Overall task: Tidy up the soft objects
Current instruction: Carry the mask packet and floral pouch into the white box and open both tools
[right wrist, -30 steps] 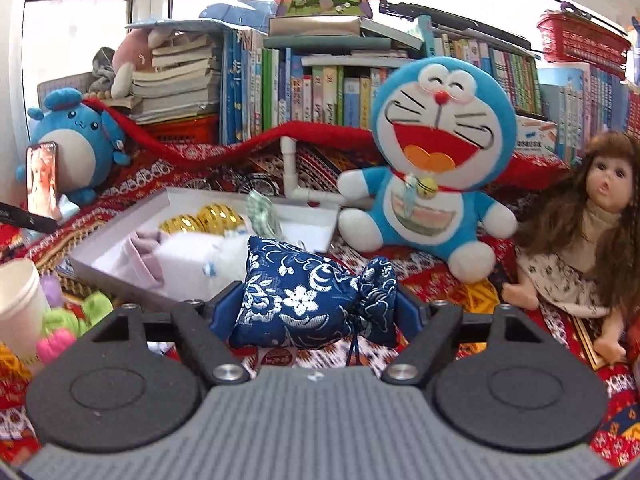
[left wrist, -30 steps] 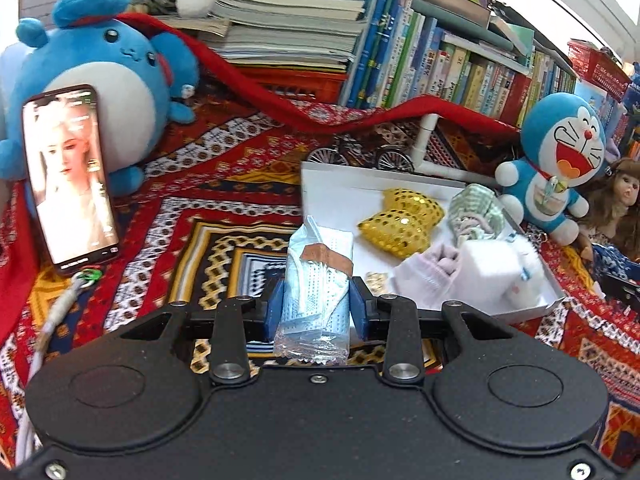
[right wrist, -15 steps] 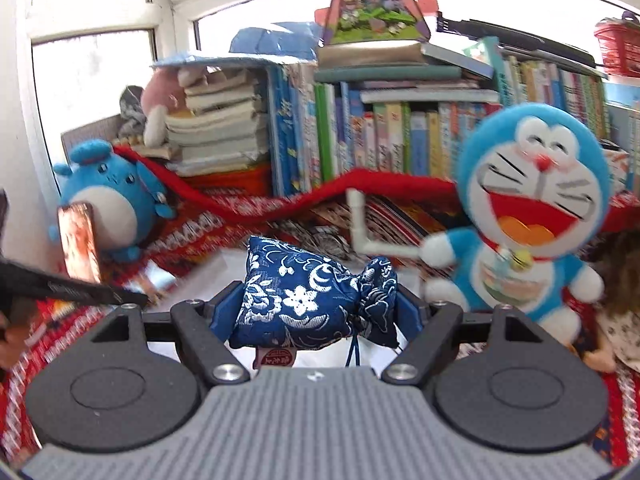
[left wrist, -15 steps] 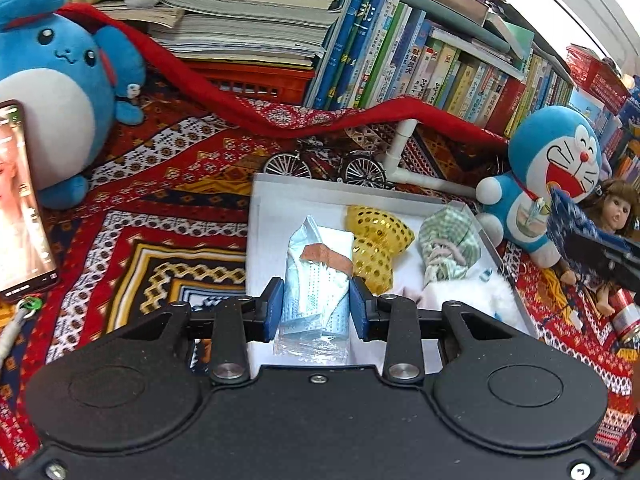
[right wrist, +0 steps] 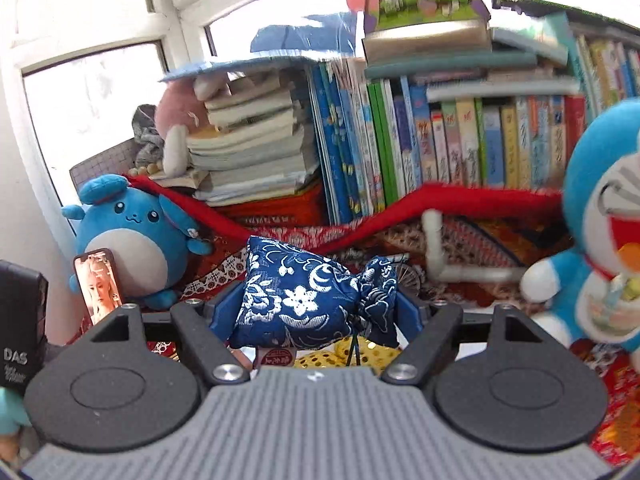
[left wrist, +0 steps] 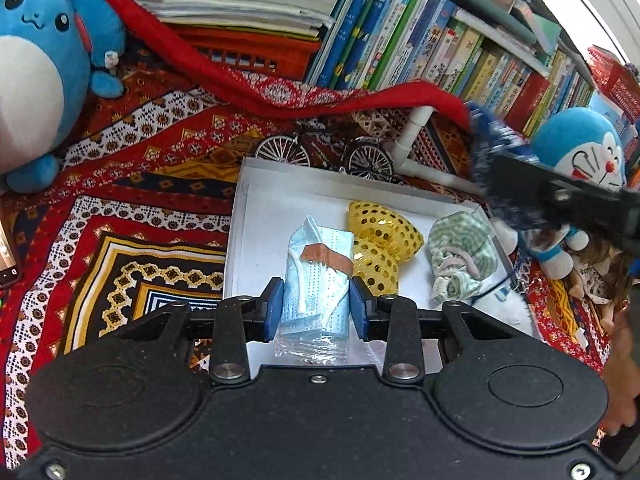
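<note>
Left tongs (left wrist: 316, 309) have carried the packet of face masks (left wrist: 316, 280) from beside the white tray (left wrist: 256, 240) to over it, pinching it; drop looks next. Right tongs (right wrist: 316, 312) have risen, gripping the blue floral pouch (right wrist: 308, 300). The packet is crinkly clear plastic holding pale blue masks, with a brown label.

Two blue plush toys (left wrist: 36, 76) (left wrist: 580, 152), one white tray (left wrist: 256, 216), one mask pack (left wrist: 316, 280), one blue pouch (right wrist: 308, 300), one phone (right wrist: 98, 284), one toy bicycle (left wrist: 324, 156).
</note>
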`<state>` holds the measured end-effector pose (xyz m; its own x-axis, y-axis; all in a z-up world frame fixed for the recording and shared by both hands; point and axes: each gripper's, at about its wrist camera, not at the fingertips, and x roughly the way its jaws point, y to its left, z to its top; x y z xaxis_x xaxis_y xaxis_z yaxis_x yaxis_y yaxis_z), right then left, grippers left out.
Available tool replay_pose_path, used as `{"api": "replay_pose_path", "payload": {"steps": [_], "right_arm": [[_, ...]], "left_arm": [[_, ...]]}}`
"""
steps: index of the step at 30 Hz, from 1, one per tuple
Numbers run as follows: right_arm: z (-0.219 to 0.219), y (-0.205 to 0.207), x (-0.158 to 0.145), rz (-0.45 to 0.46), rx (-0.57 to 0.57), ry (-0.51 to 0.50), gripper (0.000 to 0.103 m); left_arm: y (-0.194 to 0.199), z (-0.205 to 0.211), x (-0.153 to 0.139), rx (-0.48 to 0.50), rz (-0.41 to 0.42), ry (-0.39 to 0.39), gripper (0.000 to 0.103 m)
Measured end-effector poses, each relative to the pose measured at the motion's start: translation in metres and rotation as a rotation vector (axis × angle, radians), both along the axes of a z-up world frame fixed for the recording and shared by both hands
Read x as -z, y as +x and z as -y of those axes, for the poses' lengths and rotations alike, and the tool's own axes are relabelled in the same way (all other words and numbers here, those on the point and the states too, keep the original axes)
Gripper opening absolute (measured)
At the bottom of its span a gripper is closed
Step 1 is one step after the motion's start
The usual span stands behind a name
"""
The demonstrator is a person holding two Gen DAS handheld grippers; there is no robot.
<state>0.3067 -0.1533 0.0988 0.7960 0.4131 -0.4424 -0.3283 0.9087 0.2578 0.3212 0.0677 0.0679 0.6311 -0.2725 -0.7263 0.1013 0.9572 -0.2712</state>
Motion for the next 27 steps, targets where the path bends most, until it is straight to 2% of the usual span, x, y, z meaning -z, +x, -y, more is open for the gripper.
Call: {"api": "replay_pose_path", "payload": {"steps": [8,22,27], "right_arm": [[-0.007,0.019,0.041,-0.115,0.02,-0.047,0.079],[0.006,0.031,0.064,-0.215,0.048,-0.123,0.079],[-0.007,0.033,0.066,-0.233,0.004,-0.2,0.079]], "left_arm": [[0.007,0.002,0.01,0.01,-0.027,0.014,0.033],[0.014,0.007,0.019,0.011,-0.061,0.019,0.034],[0.016,0.007,0.022,0.011,-0.078,0.019,0.034]]}}
